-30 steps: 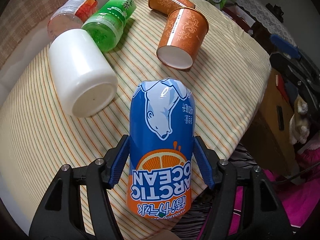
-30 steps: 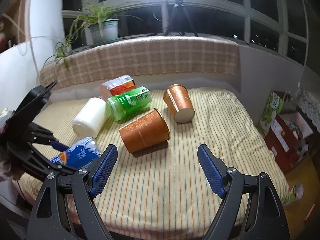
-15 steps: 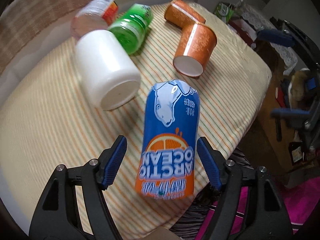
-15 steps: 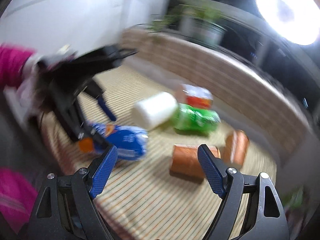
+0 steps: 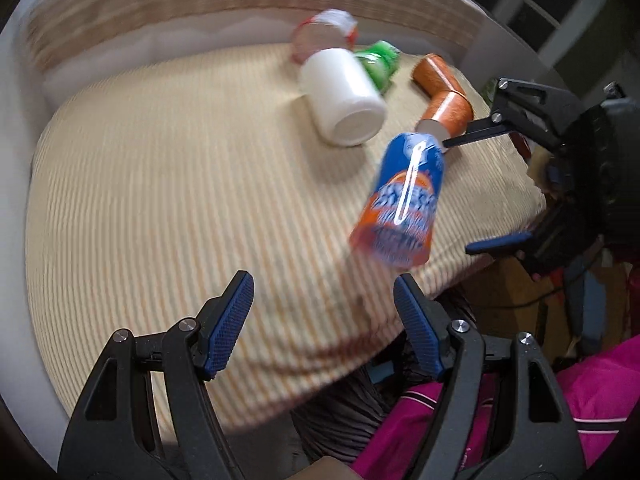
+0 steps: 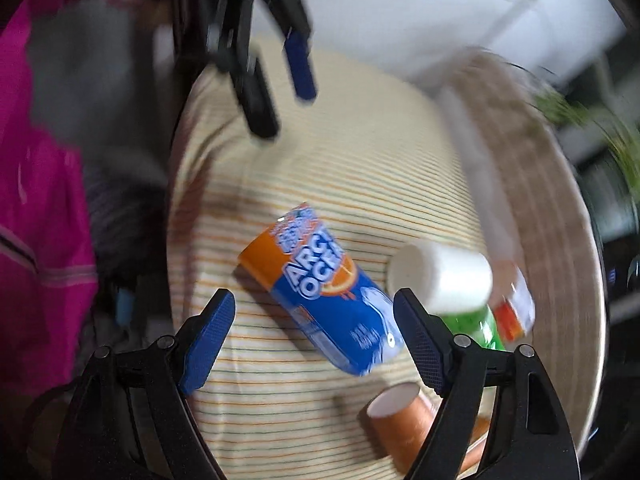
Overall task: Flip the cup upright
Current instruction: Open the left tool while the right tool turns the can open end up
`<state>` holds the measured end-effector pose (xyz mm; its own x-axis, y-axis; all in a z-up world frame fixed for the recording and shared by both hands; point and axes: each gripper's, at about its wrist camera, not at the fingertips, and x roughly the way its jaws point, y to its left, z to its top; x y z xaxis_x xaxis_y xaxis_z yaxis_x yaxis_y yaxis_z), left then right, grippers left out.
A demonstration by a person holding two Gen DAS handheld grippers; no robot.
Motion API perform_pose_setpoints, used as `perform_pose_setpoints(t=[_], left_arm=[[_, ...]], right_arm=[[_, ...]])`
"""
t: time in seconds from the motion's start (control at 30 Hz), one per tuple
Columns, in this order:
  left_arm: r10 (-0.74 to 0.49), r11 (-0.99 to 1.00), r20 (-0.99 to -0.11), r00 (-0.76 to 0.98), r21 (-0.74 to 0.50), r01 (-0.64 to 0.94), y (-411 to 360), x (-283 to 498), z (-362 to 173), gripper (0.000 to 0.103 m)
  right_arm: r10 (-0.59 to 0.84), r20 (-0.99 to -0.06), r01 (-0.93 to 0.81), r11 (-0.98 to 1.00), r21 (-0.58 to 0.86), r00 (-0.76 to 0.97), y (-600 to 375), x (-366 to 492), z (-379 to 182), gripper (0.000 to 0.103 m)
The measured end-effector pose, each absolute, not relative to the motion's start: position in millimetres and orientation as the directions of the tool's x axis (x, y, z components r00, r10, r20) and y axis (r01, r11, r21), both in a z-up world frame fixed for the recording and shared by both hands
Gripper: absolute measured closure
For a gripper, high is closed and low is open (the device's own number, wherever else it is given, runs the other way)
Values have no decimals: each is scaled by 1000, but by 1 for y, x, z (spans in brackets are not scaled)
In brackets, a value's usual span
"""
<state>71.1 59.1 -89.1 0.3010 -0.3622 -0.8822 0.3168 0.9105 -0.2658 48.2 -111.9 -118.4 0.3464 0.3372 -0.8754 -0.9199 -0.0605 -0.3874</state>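
A blue and orange Arctic Ocean cup (image 5: 400, 200) lies on its side on the striped cloth; it also shows in the right wrist view (image 6: 324, 292). My left gripper (image 5: 324, 320) is open and empty, drawn back from the cup near the table's front edge. My right gripper (image 6: 314, 332) is open and hovers just above the cup, jaws on either side of it, not touching. The right gripper also shows at the right edge of the left wrist view (image 5: 520, 168). Both views are motion-blurred.
A white cup (image 5: 344, 96), a green bottle (image 5: 380, 60), a clear red-labelled bottle (image 5: 324, 36) and two orange paper cups (image 5: 444, 92) lie on their sides at the far side. The person's pink clothing (image 5: 560, 400) is beyond the table edge (image 5: 360, 340).
My left gripper let go of the blue cup and pulled back and left. The cup now lies free. My right gripper swung round over the table toward the cup.
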Motion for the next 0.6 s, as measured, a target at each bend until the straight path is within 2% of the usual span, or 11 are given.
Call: perform_pose_setpoints(t=[0.27, 0.37, 0.6], left_arm=[[-362, 930, -875, 323, -313, 194, 91, 40, -101, 28], [-360, 932, -873, 330, -315, 182, 94, 34, -104, 28], [-366, 929, -867, 337, -324, 176, 95, 35, -105, 28]], right_arm=[[229, -910, -863, -304, -403, 344, -84, 45, -148, 23], [197, -917, -848, -351, -397, 347, -76, 49, -157, 31], [180, -925, -836, -395, -380, 335, -65, 48, -166, 35]])
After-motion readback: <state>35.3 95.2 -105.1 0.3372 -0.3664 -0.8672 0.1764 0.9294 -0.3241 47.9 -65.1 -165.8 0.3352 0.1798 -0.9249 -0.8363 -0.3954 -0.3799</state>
